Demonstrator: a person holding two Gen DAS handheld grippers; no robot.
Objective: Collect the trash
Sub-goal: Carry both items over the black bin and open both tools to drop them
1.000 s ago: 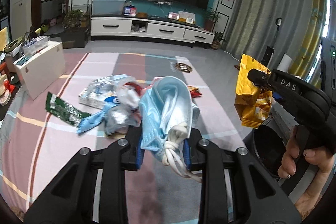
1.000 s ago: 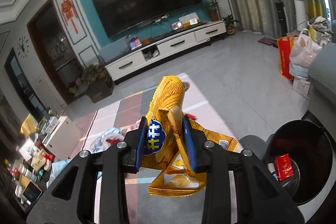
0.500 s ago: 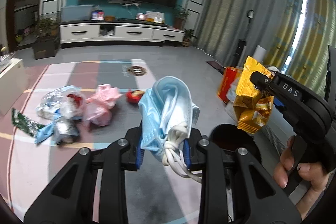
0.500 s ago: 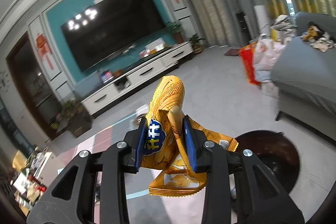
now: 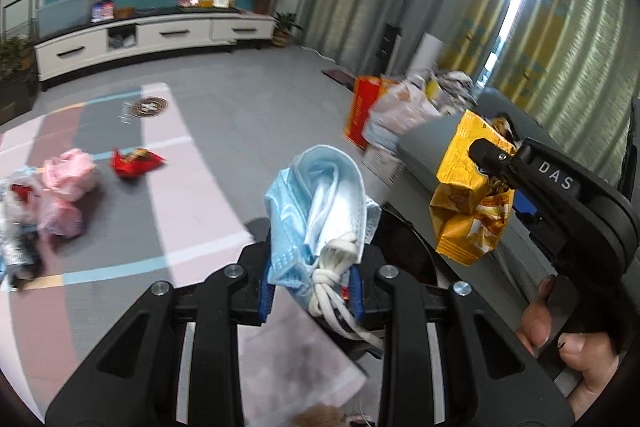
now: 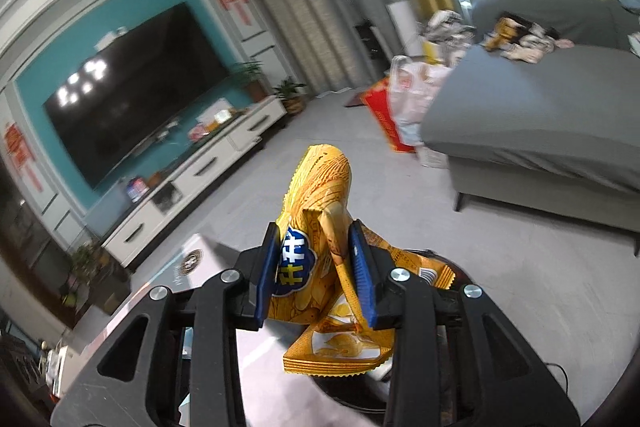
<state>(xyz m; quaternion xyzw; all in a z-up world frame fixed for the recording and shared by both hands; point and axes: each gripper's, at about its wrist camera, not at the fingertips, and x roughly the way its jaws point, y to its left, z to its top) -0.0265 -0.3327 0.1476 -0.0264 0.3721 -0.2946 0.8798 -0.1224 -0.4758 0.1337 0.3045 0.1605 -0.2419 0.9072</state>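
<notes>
My left tool point(image 5: 312, 291) is clamped narrowly on a crumpled pale-blue face mask point(image 5: 320, 203); my right tool point(image 6: 316, 271) grips a crinkled yellow snack bag point(image 6: 320, 227). Both hang above the round black trash bin point(image 5: 404, 255), with pink-wrapped litter point(image 5: 68, 179) on the floor beyond.

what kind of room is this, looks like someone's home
Most likely a home living room: a large black wall-mounted television hangs above a long white low cabinet, a grey upholstered sofa stands opposite, and tall pleated curtains cover the window.
</notes>
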